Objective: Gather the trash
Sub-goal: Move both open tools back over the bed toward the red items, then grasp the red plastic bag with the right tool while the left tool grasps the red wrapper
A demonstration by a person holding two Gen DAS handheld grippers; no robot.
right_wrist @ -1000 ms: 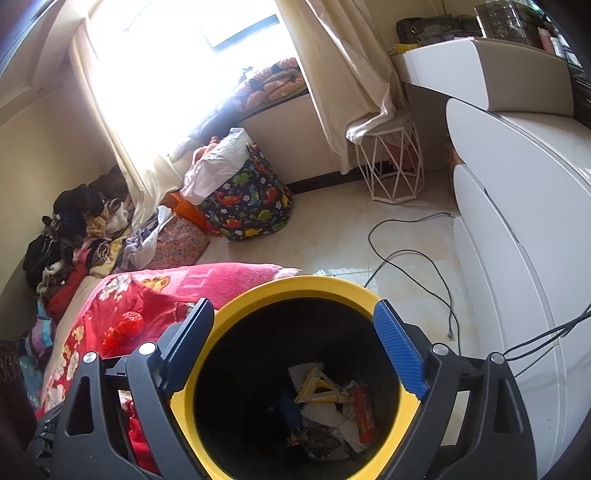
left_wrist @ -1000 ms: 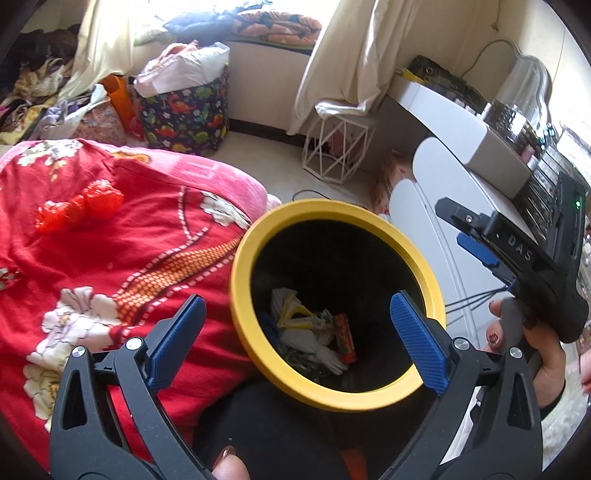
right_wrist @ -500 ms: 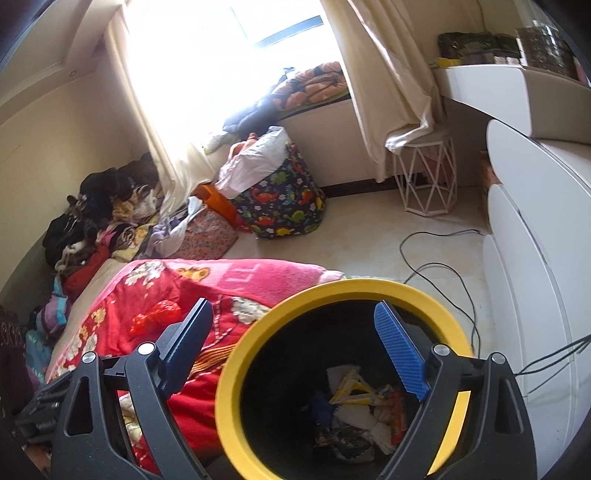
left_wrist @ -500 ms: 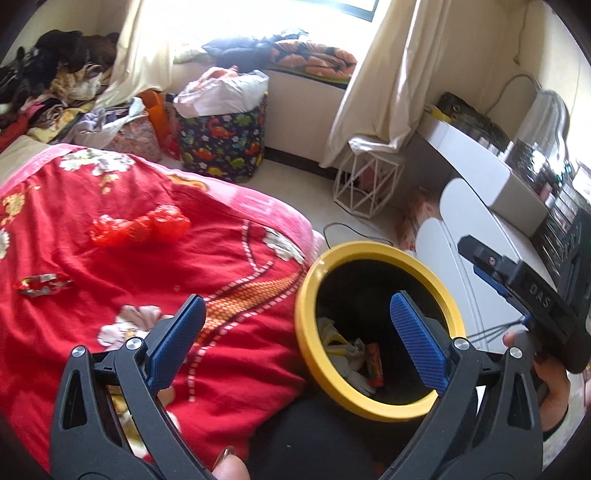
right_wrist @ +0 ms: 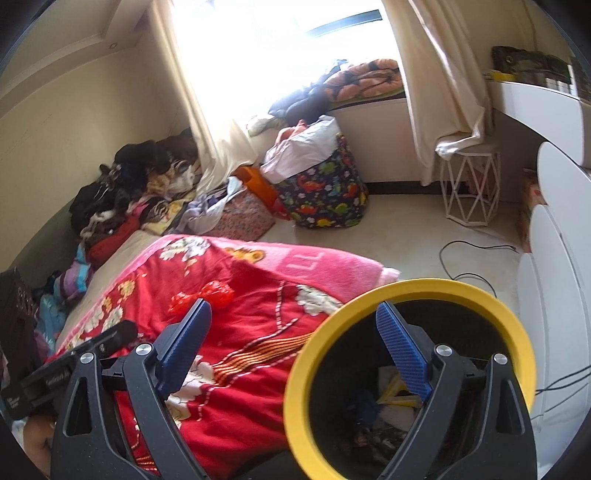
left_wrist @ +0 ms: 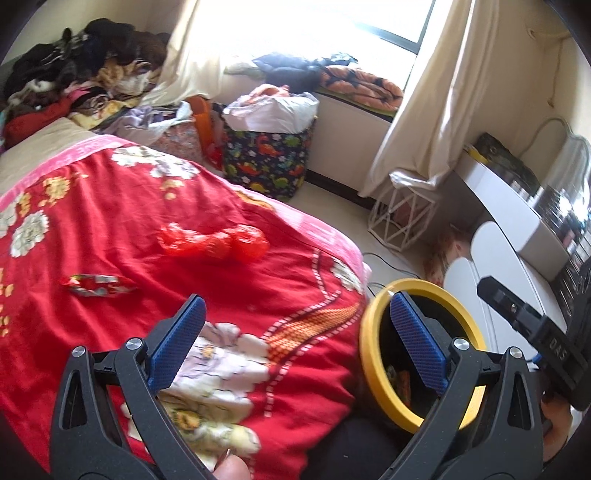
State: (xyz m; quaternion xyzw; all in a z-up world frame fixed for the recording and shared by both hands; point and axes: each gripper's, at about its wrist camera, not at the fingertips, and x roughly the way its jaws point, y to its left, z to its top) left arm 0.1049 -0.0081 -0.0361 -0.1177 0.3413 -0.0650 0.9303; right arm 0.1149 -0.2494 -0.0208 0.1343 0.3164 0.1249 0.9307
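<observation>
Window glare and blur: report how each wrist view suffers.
Left wrist view: the bright window is blown out white, and the yellow-rimmed black trash bin is smeared by motion blur. Right wrist view: the window is again overexposed, the bin's rim slightly soft, fisheye bending the walls.

Our left wrist camera looks forward and down over the red blanket [left_wrist: 122,206], close above it. Our right wrist camera faces the window from nearer the yellow-rimmed bin [right_wrist: 406,291]. We share blanket, bin and dinosaur-print basket [right_wrist: 325,195].
</observation>
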